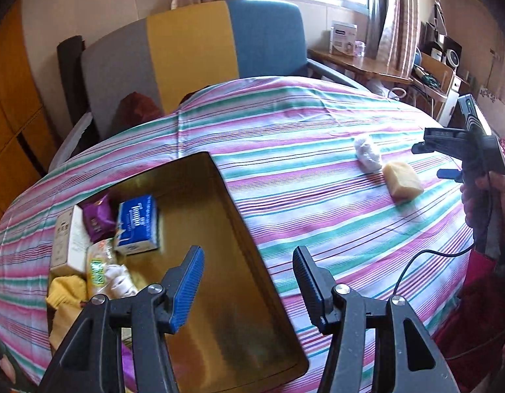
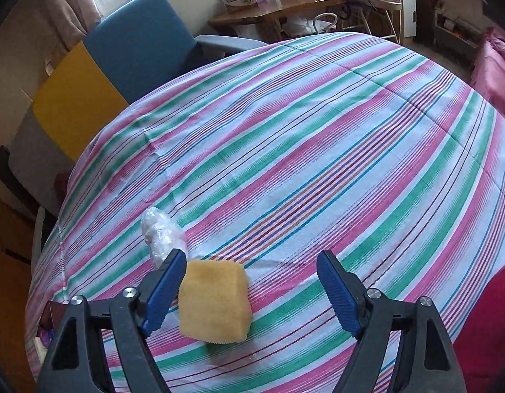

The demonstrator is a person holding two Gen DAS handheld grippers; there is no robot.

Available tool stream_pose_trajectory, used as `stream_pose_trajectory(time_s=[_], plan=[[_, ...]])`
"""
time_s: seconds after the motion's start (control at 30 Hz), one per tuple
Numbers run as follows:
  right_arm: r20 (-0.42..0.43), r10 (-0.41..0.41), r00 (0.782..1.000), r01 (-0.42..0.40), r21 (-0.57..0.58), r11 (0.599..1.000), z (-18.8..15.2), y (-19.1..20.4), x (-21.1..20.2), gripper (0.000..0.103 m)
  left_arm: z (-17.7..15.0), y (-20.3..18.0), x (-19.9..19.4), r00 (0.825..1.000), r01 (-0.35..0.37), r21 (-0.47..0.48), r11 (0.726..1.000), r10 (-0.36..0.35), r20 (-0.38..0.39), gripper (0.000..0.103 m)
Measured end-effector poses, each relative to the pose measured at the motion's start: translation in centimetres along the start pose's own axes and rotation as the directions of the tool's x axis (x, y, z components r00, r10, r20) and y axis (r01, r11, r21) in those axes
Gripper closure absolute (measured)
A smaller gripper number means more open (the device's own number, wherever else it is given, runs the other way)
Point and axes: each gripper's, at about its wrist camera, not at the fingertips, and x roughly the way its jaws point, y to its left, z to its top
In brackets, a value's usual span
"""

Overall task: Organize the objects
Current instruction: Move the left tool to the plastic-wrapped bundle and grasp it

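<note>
Right gripper (image 2: 249, 291) gapes empty over sponge (image 2: 213, 301); off-centre, closing may shove it into plastic wad (image 2: 162, 234). Left gripper (image 1: 249, 285) empty, open above tray (image 1: 252, 239).

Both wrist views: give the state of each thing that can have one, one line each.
Left gripper: open, empty, above the tray.
Right gripper: open, sponge between the jaws, not gripped.
Sponge: lying on the bedspread.
Plastic-wrapped bundle: lying beside the sponge.
Tray: partly filled.
</note>
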Motion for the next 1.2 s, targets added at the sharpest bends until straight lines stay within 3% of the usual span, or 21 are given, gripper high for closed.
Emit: stream_pose_trajectory(time_s=[0.73, 1.2], plan=[[-0.022, 0.045, 0.999, -0.044, 0.033, 0.998, 0.3, -0.1, 0.4, 0.018, 3.4, -5.6, 4.1, 0.998, 0.054, 0.093, 0.994, -0.051, -0.035, 0.046], [-0.025, 0.054, 0.998, -0.052, 0.078, 0.996, 0.5, -0.8, 0.3, 0.016, 6.6, -8.3, 8.2, 0.992, 0.105, 0.099, 0.99, -0.097, -0.083, 0.046]])
